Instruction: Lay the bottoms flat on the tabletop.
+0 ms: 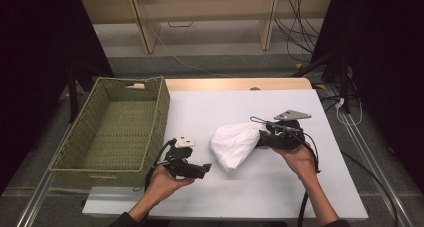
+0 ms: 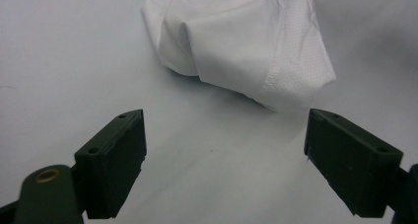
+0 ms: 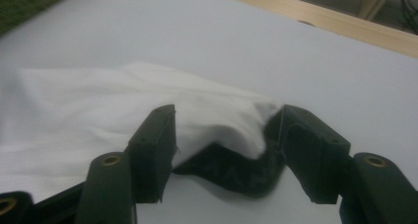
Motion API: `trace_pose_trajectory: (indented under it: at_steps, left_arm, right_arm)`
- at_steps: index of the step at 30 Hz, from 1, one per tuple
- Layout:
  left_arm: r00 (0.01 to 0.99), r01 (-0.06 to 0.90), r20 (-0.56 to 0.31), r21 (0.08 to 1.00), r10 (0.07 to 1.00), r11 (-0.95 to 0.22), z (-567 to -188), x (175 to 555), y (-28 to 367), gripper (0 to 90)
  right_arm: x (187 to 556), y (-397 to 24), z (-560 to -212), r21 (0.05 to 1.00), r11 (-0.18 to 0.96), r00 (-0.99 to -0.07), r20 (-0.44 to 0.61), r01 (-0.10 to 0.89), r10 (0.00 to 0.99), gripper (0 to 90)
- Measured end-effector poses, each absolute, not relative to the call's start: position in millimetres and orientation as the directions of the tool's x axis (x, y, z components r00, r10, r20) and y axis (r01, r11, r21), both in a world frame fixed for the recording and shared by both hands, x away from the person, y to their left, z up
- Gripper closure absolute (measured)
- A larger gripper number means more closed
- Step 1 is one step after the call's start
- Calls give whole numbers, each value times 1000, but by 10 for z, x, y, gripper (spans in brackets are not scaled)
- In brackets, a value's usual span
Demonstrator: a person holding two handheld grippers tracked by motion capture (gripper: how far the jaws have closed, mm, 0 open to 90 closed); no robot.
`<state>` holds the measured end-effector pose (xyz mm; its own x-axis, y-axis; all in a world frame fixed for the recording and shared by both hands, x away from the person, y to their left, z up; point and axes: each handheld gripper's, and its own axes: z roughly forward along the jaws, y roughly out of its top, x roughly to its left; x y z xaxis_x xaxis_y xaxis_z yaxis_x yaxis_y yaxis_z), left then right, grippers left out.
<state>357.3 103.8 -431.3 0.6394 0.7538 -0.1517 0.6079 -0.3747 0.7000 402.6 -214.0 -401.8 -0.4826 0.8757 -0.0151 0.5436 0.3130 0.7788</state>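
Smooth grey table [image 1: 280, 187] bears crumpled white cloth [image 1: 233, 144] beside woven basket [image 1: 85, 174].

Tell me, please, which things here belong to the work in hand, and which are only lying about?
In the work:
white cloth
right gripper, jaws open around the cloth's edge
left gripper, open, near the cloth
green woven basket, likely its destination

Lying about:
cables on the floor
wooden furniture legs
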Motion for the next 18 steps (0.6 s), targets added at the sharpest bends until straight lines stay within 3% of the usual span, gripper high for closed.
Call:
trace_pose_trajectory:
  at_steps: [7,12,13,14,16,17,18]
  left_arm:
    - [639,607,-151,702,754,-374,-4299,3543,1056,159]
    - [641,606,-151,702,753,-374,-4289,3531,1072,159]
    - [639,606,-152,703,754,-372,-4288,3533,1076,159]
    - [638,606,-152,703,755,-371,-4287,3534,1079,159]
    - [639,606,-151,703,755,-372,-4291,3533,1084,159]
    - [639,606,-150,702,754,-374,-4292,3533,1087,159]
    - [638,606,-150,703,755,-372,-4293,3533,1089,159]
  right_arm:
    - [3971,-1527,-4103,756,401,-632,21,517,775,346]
    - [4027,-1240,-4191,737,443,-673,21,509,739,364]
    - [4057,-1134,-4256,722,466,-686,16,511,727,420]
    - [4057,-1134,-4256,722,466,-686,16,511,727,420]
    - [4082,-1063,-4398,682,506,-701,13,528,713,631]
    - [4082,-1063,-4398,682,506,-701,13,528,713,631]
    - [4069,-1068,-4425,674,523,-704,-6,521,710,724]
